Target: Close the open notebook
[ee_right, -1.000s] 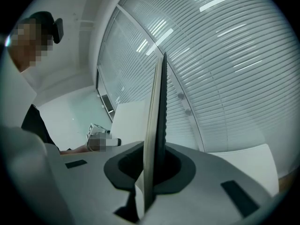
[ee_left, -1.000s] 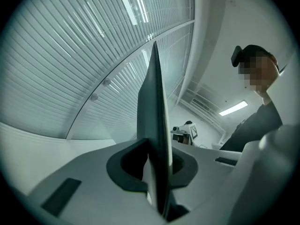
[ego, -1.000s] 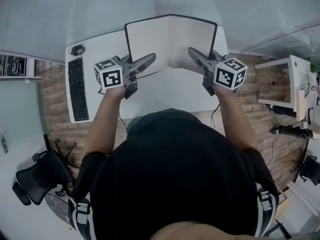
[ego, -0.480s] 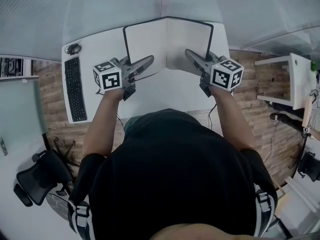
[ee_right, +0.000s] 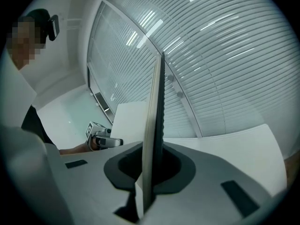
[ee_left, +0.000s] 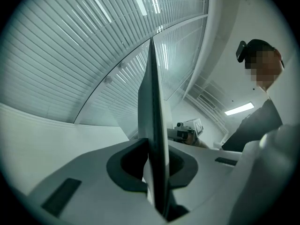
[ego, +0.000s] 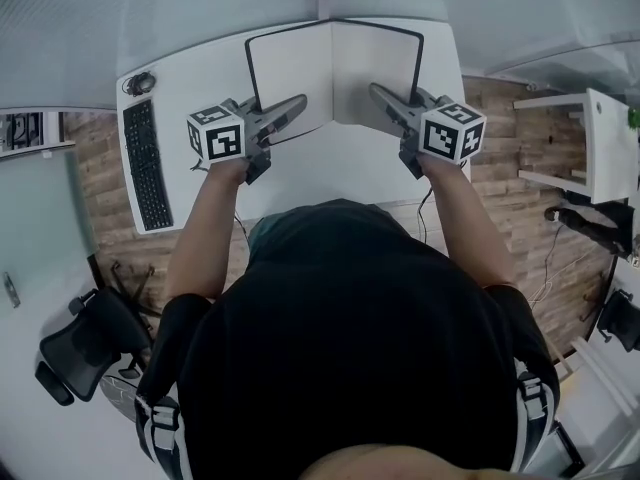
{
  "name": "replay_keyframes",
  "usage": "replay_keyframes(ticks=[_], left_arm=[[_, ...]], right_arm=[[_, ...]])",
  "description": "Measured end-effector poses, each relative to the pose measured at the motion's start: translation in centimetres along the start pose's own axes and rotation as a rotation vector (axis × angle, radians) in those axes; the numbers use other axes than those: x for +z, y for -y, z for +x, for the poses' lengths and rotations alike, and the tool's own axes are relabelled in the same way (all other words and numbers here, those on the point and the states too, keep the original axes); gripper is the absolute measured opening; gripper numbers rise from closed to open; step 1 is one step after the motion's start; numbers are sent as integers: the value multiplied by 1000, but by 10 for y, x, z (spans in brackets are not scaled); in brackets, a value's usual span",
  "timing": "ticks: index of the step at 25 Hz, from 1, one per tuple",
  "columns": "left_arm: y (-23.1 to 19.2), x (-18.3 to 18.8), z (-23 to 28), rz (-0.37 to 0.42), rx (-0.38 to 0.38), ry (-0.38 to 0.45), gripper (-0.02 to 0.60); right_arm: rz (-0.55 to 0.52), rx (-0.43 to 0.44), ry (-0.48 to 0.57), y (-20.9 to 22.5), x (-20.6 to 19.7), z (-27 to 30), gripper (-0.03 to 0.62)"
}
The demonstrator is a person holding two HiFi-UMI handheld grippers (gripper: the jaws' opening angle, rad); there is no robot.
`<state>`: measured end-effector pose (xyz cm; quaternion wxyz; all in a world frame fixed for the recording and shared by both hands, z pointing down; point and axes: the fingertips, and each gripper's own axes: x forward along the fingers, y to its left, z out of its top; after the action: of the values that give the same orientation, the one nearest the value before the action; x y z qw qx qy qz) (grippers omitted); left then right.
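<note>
notebook (ego: pixel 335 73) open at the far middle of the white table (ego: pixel 200 88), spine pointing away from the person, keyboard (ego: pixel 143 163) well off to the left. left hand-held gripper (ego: pixel 297 105) is clamped on the near edge of the left half, right hand-held gripper (ego: pixel 380 93) clamped on the near edge of the right half — both gripper views show the thin cover edge-on between pressed jaws. not closed yet; halves look spread in a shallow v. risks from here: the bite is only on a thin edge, so swinging one half over could let it slip out and flop back open. if both hold on while folding, the two grippers likely run into each other over the spine — one has to let go first. book isn't pinned, so a sideways push may just slide it across the table.
</note>
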<state>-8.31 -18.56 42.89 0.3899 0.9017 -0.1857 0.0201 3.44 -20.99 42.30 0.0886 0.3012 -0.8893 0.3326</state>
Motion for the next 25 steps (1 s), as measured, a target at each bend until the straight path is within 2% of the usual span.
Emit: replay_keyframes(ticks=[18, 25], left_arm=[[-23, -61, -1, -94, 29, -97, 49], [-46, -87, -4, -127, 53, -134, 49]], right_arm=[[73, -15, -93, 15, -66, 13, 66], [88, -27, -133, 22, -93, 28, 66]])
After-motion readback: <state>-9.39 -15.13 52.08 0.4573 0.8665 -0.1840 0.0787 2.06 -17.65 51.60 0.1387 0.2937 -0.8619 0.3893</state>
